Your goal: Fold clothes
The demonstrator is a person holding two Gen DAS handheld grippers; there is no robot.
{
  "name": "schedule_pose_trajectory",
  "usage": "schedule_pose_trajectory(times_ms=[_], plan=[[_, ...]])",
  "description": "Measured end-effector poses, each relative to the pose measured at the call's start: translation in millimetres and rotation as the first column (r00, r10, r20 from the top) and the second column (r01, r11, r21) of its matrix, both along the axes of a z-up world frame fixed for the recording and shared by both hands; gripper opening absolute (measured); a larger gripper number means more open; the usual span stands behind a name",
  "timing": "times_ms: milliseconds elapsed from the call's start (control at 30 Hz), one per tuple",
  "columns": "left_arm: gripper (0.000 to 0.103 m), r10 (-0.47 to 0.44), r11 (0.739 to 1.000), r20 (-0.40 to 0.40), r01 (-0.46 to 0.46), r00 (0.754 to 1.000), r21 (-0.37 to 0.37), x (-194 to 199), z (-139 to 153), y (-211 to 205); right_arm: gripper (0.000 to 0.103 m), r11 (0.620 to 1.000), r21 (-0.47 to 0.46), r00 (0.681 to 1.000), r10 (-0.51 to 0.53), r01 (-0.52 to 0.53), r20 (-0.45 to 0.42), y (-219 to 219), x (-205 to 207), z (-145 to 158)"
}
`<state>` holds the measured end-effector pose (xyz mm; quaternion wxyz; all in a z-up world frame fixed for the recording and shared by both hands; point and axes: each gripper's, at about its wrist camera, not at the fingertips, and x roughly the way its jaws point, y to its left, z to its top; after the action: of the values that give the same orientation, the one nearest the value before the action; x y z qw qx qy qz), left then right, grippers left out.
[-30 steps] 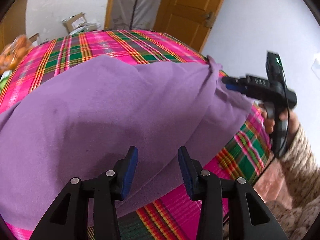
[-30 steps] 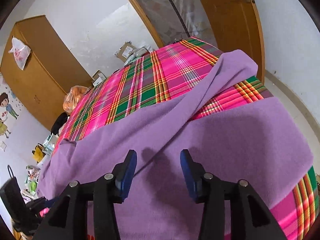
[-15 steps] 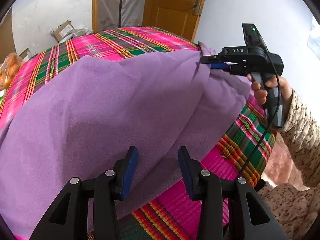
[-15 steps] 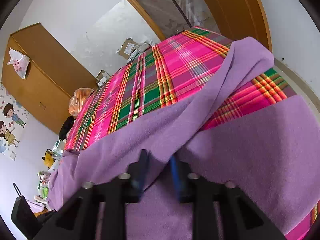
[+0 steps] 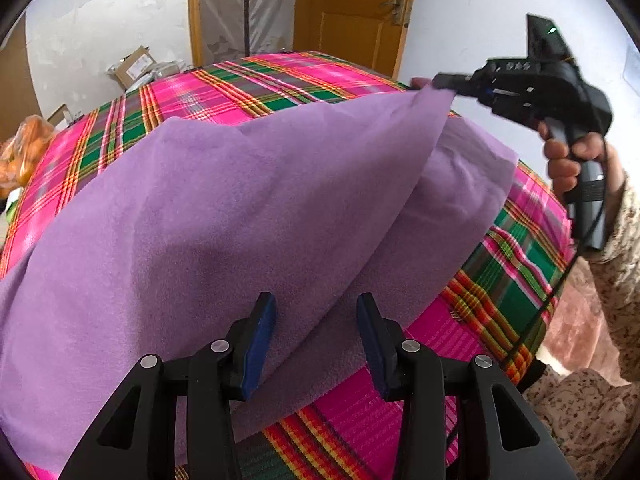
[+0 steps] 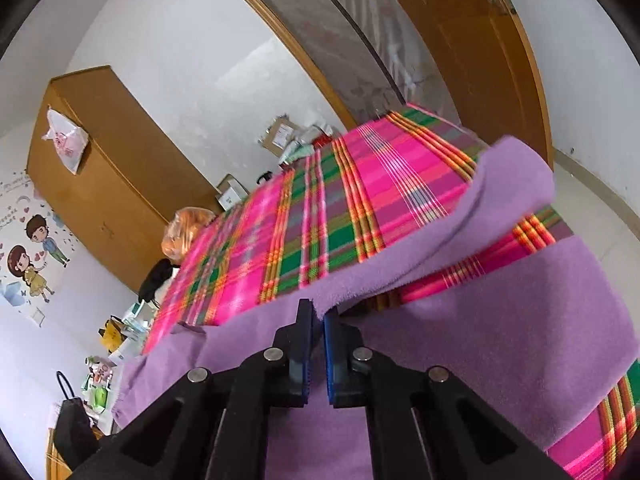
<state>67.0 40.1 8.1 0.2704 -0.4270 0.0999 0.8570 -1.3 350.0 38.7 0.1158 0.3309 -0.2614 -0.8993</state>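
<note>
My right tongs [image 6: 316,320] pinch the purple cloth's [image 5: 224,216] edge, lifting it above the plaid bed [image 5: 256,88]. My left tongs [image 5: 316,320] hang spread over the near fold, gripping nothing.

A large purple fleece cloth [image 5: 224,216] lies spread over a bed, its near part draped down the bed's edge. One corner is lifted clear of the surface and drawn taut, so the fabric rises in a sloping sheet over a lower layer (soft, napped texture, no pattern) beneath it.
</note>
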Motion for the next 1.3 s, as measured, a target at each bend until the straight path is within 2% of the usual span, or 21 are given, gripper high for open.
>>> schedule_pose_trajectory(times_ms=[167,267,300,367,467,567,700,967,1300], plan=[[0.044,0.032,0.999,-0.021,-0.033,0.999,-0.030,-2,0,2,0.005,1.000,-0.001,1.000,0.002,-0.002,-0.030,-5,5,12],[0.042,0.053,0.998,-0.026,-0.053,0.998,-0.017,-4,2,-1,0.005,1.000,0.002,0.999,-0.004,0.004,-0.036,-5,8,14],[0.039,0.060,0.998,-0.026,-0.060,0.998,-0.003,-4,4,-5,0.005,1.000,0.001,0.999,-0.006,0.006,-0.037,-4,9,14],[0.017,0.068,0.997,-0.036,-0.067,0.997,0.032,-5,9,-11,0.005,1.000,0.001,0.999,-0.012,0.012,-0.036,-4,10,14],[0.010,0.079,0.994,-0.064,-0.074,0.995,0.084,-4,19,-20,0.005,1.000,0.009,0.999,-0.020,0.020,-0.043,-3,13,16],[0.009,0.100,0.987,-0.096,-0.086,0.990,0.139,-2,32,-30,0.005,0.999,0.016,0.998,-0.028,0.029,-0.059,-1,19,21],[0.009,0.097,0.982,-0.127,-0.073,0.987,0.176,6,43,-34,0.005,0.999,0.026,0.996,-0.035,0.037,-0.081,0,29,29],[0.009,0.058,0.985,-0.133,-0.035,0.989,0.166,25,46,-29,0.005,0.997,0.059,0.994,-0.038,0.044,-0.100,4,56,36],[0.009,0.035,0.993,-0.054,-0.029,0.998,0.113,32,19,-23,0.005,0.995,0.076,0.997,-0.070,0.067,0.036,13,74,-21]])
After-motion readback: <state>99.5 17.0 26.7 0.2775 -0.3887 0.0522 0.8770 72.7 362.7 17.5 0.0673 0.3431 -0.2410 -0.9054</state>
